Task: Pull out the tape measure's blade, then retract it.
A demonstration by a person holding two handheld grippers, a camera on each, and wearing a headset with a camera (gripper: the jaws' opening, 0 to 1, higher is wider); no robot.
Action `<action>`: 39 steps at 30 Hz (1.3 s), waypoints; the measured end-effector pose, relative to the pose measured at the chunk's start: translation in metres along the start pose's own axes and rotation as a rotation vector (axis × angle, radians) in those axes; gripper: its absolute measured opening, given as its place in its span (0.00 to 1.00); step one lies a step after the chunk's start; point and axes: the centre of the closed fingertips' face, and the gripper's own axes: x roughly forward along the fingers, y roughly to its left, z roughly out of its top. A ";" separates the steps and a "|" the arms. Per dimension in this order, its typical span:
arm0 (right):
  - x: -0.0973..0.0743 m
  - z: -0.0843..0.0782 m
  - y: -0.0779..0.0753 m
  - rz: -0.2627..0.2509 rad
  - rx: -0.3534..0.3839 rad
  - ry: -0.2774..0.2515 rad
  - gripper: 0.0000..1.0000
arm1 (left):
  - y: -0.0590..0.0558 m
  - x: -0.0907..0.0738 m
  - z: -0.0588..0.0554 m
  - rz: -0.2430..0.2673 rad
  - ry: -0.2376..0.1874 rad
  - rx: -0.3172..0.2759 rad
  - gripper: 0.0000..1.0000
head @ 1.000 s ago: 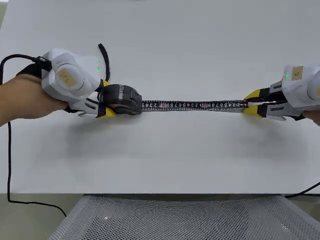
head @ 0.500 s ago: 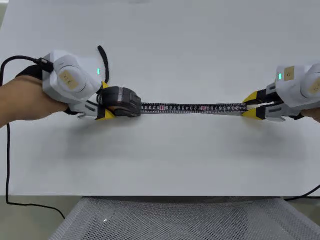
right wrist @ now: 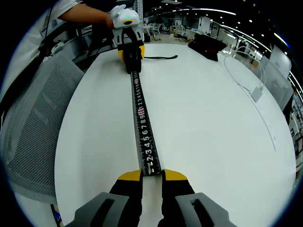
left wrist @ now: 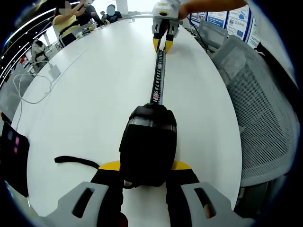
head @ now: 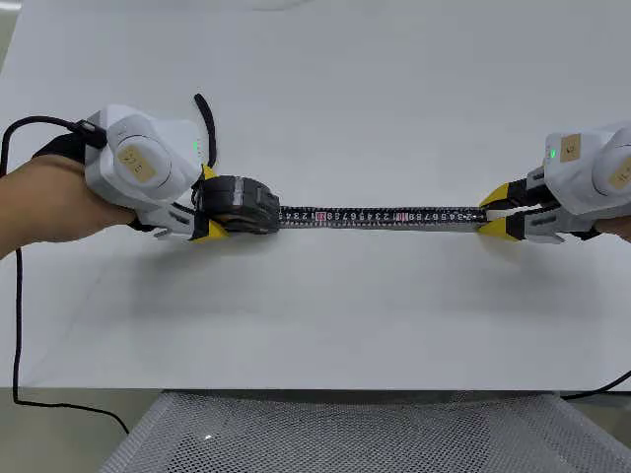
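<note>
Still, left claw (head: 211,200) clamps the tape measure (head: 246,203); right claw (head: 496,211) pinches its blade (head: 385,214), length unchanged.

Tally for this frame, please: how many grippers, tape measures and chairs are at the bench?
Grippers: 2, the left gripper shut on the case and the right gripper shut on the blade tip
Tape measure: 1, blade pulled out
Mesh chair: 1
Total: 4
</note>
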 end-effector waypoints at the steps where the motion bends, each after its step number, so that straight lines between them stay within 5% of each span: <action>1: 0.000 0.000 0.000 0.001 0.001 0.000 0.11 | 0.000 0.000 0.000 0.001 -0.001 0.001 0.30; 11: -0.002 0.006 0.000 -0.002 0.054 -0.022 0.25 | 0.003 -0.004 0.007 0.001 -0.033 -0.030 0.31; 20: -0.006 0.008 0.000 -0.012 0.074 -0.041 0.25 | 0.003 -0.007 0.010 0.007 -0.053 -0.044 0.33; 29: -0.018 0.024 0.001 -0.060 0.180 -0.130 0.35 | 0.006 -0.023 0.014 0.061 -0.155 -0.195 0.42; 39: -0.025 0.030 0.009 -0.108 0.247 -0.181 0.41 | 0.000 -0.045 0.008 0.125 -0.194 -0.291 0.47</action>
